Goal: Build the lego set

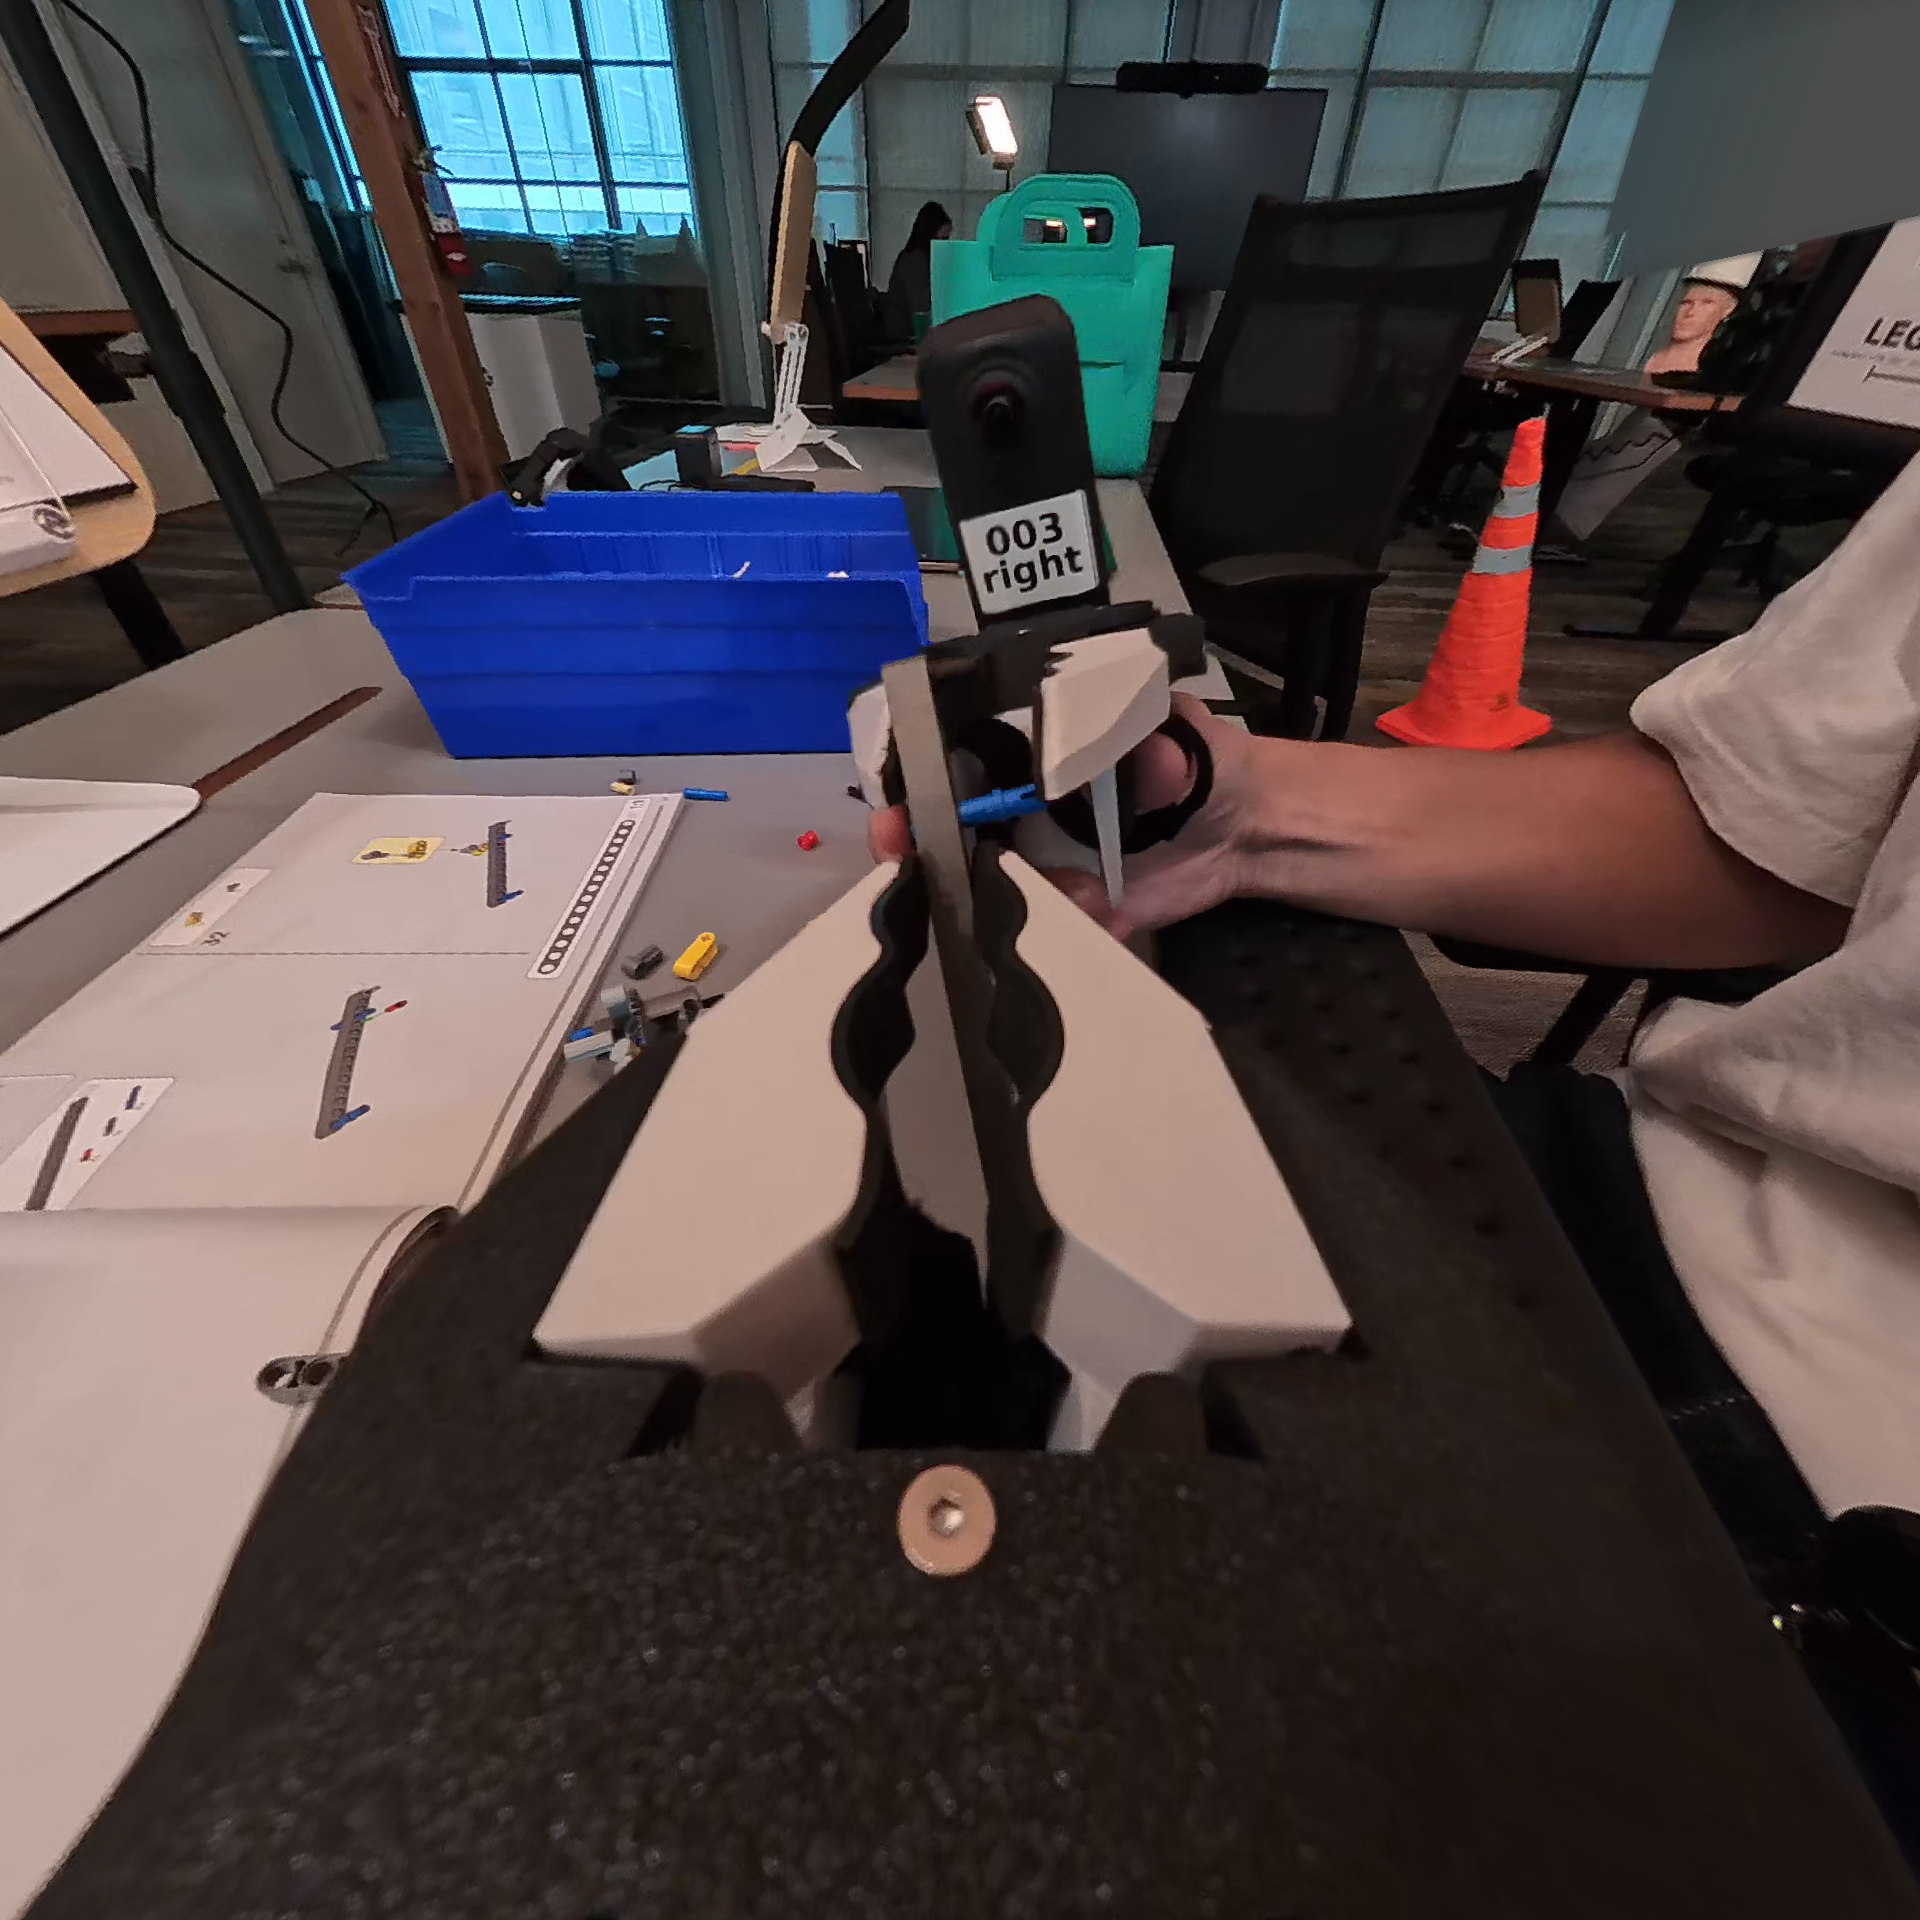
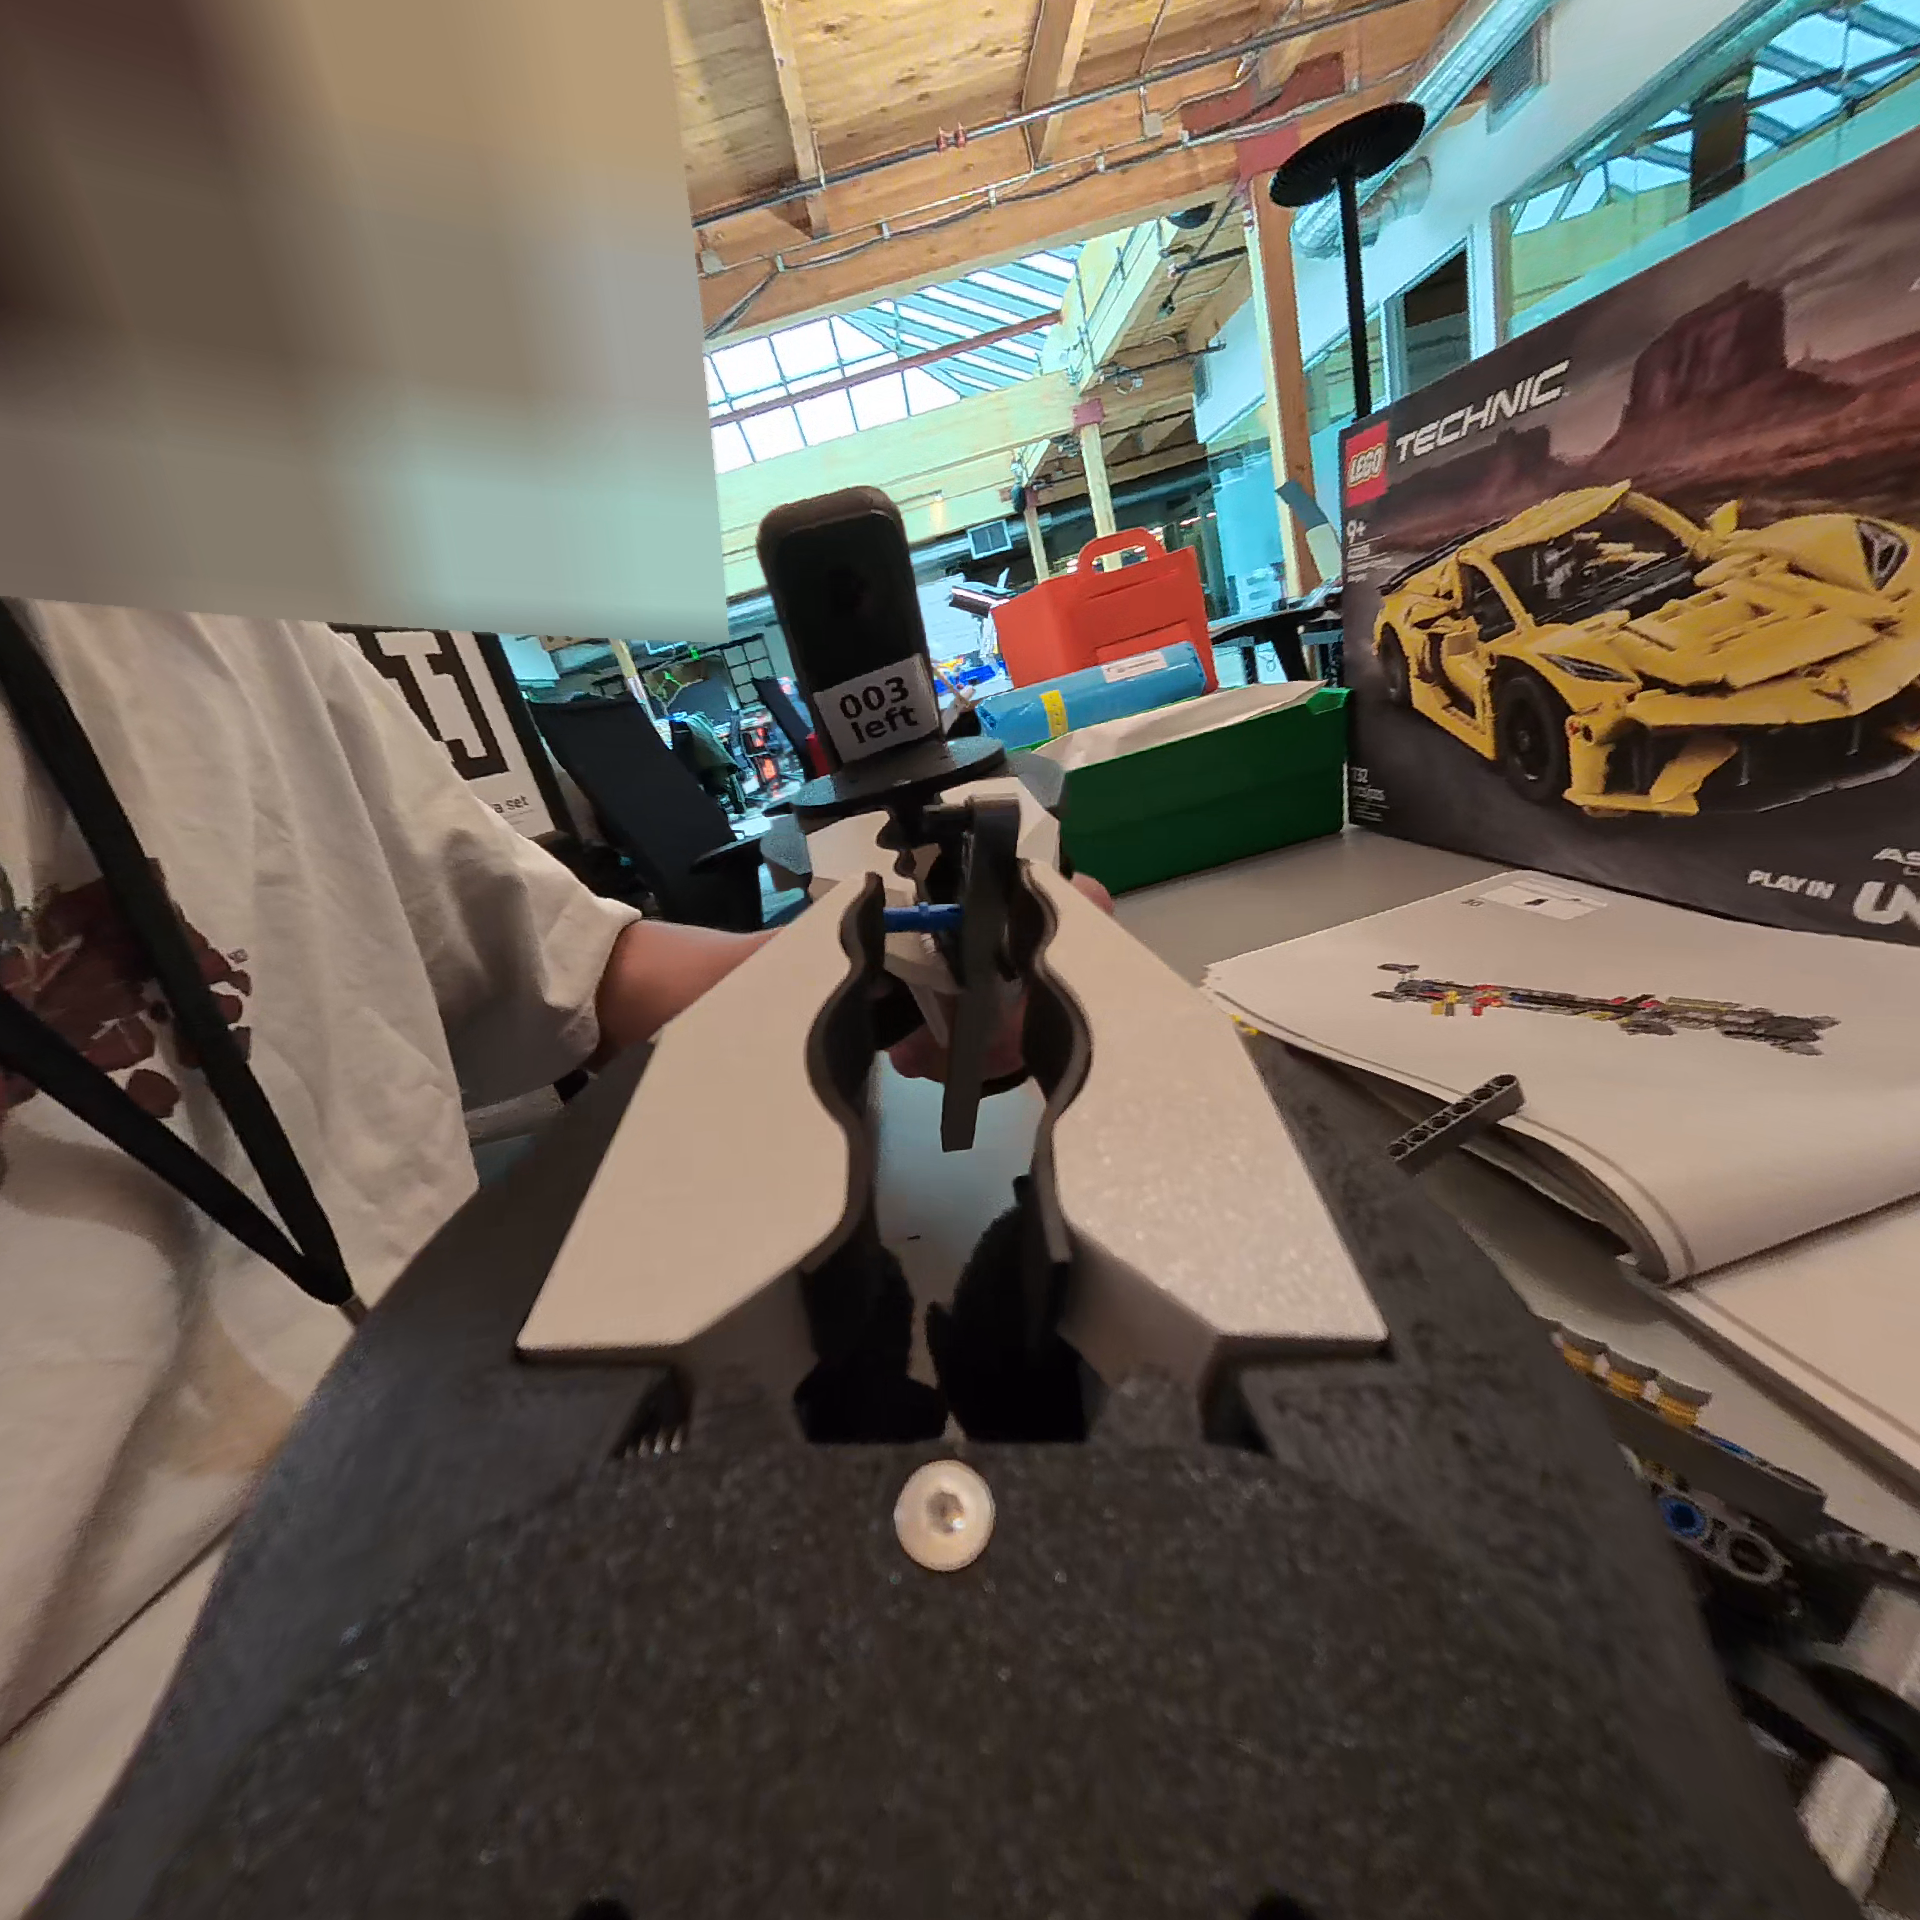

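**Beam and pin held up between both tools**

My left gripper [image 1: 951, 883] is clenched on a long dark grey beam [image 1: 928, 790], a flat matte strip standing nearly upright between the wavy black pads [image 1: 883, 997]. The fingers are pale, faceted plastic; the body below is rough black with one bright screw.

My right gripper [image 2: 951, 909] pinches a small blue pin [image 2: 923, 916] at its tips, the pin lying crosswise and pointing at the beam's side. In the left wrist view the pin [image 1: 997, 805] meets the beam near its upper end; I cannot tell whether it is seated in a hole. The two tools face each other, tips close together, above the table.

The table [image 1: 748, 873] is smooth pale grey. At 9 o'clock in the left view lies an open booklet [image 1: 343, 987] with printed step diagrams. Loose parts sit beside its right edge: a yellow piece [image 1: 694, 956], a red stud [image 1: 807, 840], and a small grey cluster [image 1: 634, 1023]. In the right view a second grey beam [image 2: 1455, 1124] rests on the booklet's pages at 3 o'clock.

At 11 o'clock in the left view stands a glossy blue bin [image 1: 644, 623]; its contents are not readable. In the right view, a green bin [image 2: 1205, 800] at 1 o'clock holds white paper, and the set's box [image 2: 1631, 623] stands at 2 o'clock, showing a yellow car. An orange cone [image 1: 1486, 613] stands on the floor. The ceiling is timber-beamed.
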`<action>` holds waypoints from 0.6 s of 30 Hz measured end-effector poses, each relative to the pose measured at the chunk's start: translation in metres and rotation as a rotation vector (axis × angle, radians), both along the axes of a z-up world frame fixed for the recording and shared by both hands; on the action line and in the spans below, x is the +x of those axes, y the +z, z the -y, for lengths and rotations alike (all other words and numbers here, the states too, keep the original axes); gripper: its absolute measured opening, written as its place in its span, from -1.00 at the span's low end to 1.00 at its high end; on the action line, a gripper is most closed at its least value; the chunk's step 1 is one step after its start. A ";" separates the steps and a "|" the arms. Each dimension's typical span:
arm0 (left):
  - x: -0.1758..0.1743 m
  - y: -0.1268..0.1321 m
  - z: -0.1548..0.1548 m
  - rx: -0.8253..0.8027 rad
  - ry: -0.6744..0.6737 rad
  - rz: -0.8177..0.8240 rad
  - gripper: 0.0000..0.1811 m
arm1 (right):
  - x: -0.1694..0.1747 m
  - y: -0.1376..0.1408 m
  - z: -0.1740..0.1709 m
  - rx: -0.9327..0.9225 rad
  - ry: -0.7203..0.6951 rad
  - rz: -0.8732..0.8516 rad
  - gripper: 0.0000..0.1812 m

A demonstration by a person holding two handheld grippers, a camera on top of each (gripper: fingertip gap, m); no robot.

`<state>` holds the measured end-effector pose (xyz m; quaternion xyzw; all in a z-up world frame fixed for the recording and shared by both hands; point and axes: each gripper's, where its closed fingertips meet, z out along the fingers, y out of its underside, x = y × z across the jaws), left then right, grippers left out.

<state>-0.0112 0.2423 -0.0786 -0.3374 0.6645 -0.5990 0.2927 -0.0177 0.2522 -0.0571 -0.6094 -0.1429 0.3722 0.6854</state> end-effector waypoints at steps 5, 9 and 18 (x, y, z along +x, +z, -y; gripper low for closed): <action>0.000 0.001 0.002 0.035 0.016 0.023 -0.92 | 0.001 0.000 0.000 0.007 -0.009 0.019 -0.83; 0.000 0.004 0.001 0.017 0.021 0.027 -0.92 | 0.002 0.003 0.000 0.025 -0.028 -0.001 -0.83; -0.002 0.004 0.002 -0.031 -0.020 -0.005 -0.90 | 0.007 0.010 0.000 -0.004 0.016 -0.153 -0.83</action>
